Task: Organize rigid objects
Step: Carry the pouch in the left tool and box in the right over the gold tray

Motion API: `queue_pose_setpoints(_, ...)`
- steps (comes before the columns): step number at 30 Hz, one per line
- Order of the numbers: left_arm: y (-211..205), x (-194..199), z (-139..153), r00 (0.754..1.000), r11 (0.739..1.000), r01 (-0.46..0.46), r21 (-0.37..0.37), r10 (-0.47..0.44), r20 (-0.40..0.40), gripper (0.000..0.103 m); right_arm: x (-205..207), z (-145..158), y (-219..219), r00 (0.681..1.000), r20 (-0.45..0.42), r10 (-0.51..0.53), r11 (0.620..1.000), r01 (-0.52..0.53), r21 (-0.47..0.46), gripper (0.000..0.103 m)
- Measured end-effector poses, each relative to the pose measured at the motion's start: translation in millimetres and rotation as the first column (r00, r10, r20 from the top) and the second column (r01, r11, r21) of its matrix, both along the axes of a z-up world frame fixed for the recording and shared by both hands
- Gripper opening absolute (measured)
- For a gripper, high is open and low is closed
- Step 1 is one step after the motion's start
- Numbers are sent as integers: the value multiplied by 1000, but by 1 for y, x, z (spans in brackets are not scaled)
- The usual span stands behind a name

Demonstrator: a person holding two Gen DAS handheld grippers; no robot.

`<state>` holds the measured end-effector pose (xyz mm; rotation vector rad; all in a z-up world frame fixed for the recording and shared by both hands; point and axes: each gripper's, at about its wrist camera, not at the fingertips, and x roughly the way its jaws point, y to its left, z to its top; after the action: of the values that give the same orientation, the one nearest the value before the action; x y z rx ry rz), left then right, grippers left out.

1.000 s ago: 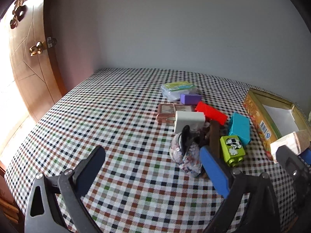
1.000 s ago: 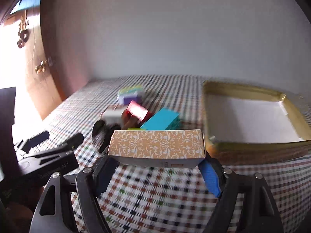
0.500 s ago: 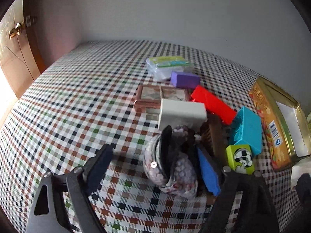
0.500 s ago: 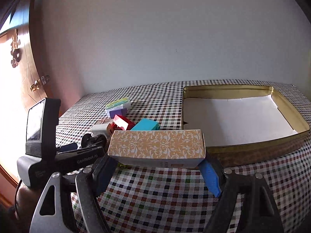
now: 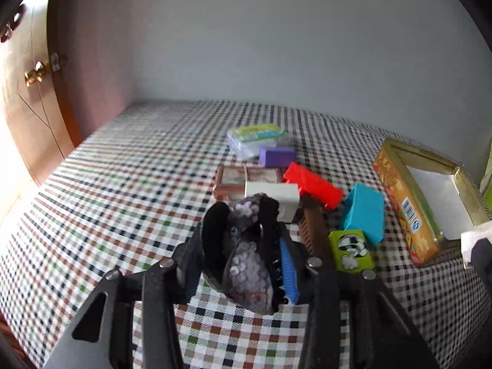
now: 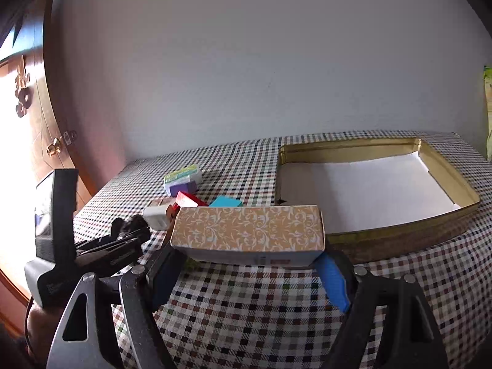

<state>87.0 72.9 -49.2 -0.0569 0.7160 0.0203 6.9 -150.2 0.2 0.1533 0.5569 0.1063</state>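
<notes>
My left gripper (image 5: 243, 264) is shut on a grey sequined pouch with a black clip (image 5: 249, 264), lifted just above the checked cloth. My right gripper (image 6: 246, 264) is shut on a long tan patterned box (image 6: 247, 229), held in front of the open gold tin (image 6: 455, 212). The tin, lined with white paper, also shows in the left wrist view (image 5: 399, 181) at the right. The left gripper shows at the left in the right wrist view (image 6: 101, 252).
A pile lies on the table: red block (image 5: 312, 184), teal block (image 5: 364, 212), green block (image 5: 350, 250), white box (image 5: 273, 195), brown comb (image 5: 313, 224), purple block (image 5: 276, 155), wrapped pack (image 5: 256, 135), pink frame (image 5: 230, 181). A wooden door (image 5: 27, 117) stands at the left.
My left gripper closed on the pouch and raised it slightly. My right gripper still holds the tan box, shifted a little toward the tin.
</notes>
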Motion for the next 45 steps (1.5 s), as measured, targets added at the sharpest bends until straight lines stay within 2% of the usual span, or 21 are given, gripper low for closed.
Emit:
queue_pose_setpoints(5,-18,-12,28,997,1000,2,5,-3,74,42,-5,11,-9,999,48,-26,1000,27,-14,80)
queue_pose_setpoints(13,-67,-18,43,989,994,101,30,-104,101,42,-14,32,-47,986,115,-121,992,125,-29,81)
queue_pose_setpoints(23,-116,-15,61,979,986,160,42,-164,118,42,-19,45,-109,946,166,-277,957,287,-42,80)
queue_pose_setpoints(35,-184,-5,66,962,969,240,59,-245,121,42,-11,41,-148,908,179,-379,914,398,-84,80)
queue_pose_setpoints(45,-226,9,56,959,963,267,45,-270,90,42,9,30,-176,896,151,-418,891,437,-123,81)
